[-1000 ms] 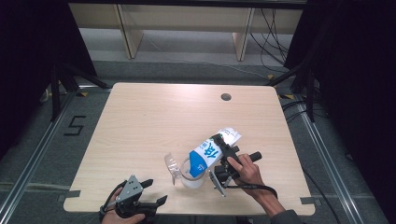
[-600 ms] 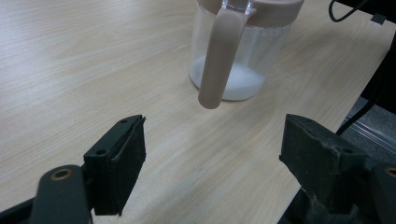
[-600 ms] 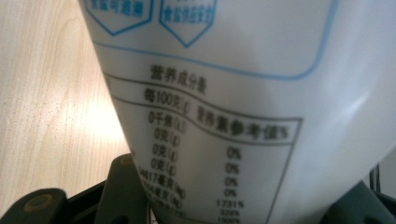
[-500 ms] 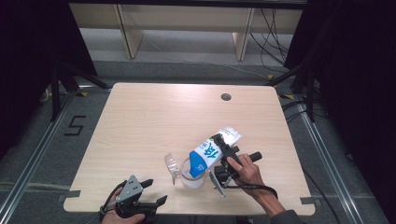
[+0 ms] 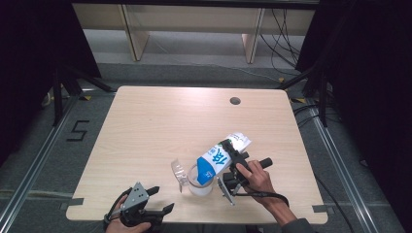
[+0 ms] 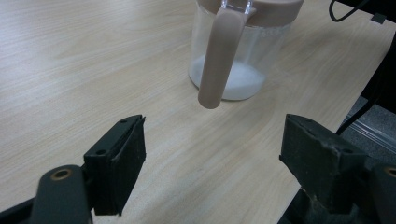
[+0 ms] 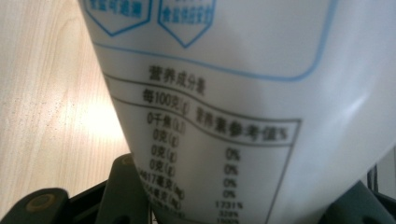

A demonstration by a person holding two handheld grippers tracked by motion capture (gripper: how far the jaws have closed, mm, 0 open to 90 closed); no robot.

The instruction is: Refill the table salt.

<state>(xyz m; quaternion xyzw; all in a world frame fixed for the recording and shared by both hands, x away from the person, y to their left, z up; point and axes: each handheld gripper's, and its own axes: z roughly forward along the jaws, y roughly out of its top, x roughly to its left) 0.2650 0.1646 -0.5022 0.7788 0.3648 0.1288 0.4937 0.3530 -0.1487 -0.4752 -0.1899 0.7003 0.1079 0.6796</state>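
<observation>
The pale wooden table [image 5: 145, 126] carries the work near its front edge. There the right gripper [image 5: 232, 162] holds a white and blue salt bag [image 5: 219, 158] tilted mouth-down over a clear jug [image 5: 200, 180], its jaws about half closed and pressing on the bag's flanks, as the right gripper view shows with the printed panel [image 7: 219, 140] bulging between them. The bag looks soft and pliable, likely to sag and shift as its contents run out, and its smooth film may slip; a hold across the lower body, well back from the mouth, seems the safest. The jug [image 6: 238, 51] is stiff, see-through and probably light, with a brownish handle [image 6: 217, 56] and rim; a shallow layer of white grains [image 6: 240, 81] lies on its bottom. The left gripper [image 6: 212, 154] waits just short of the jug, jaws wide apart and empty.
</observation>
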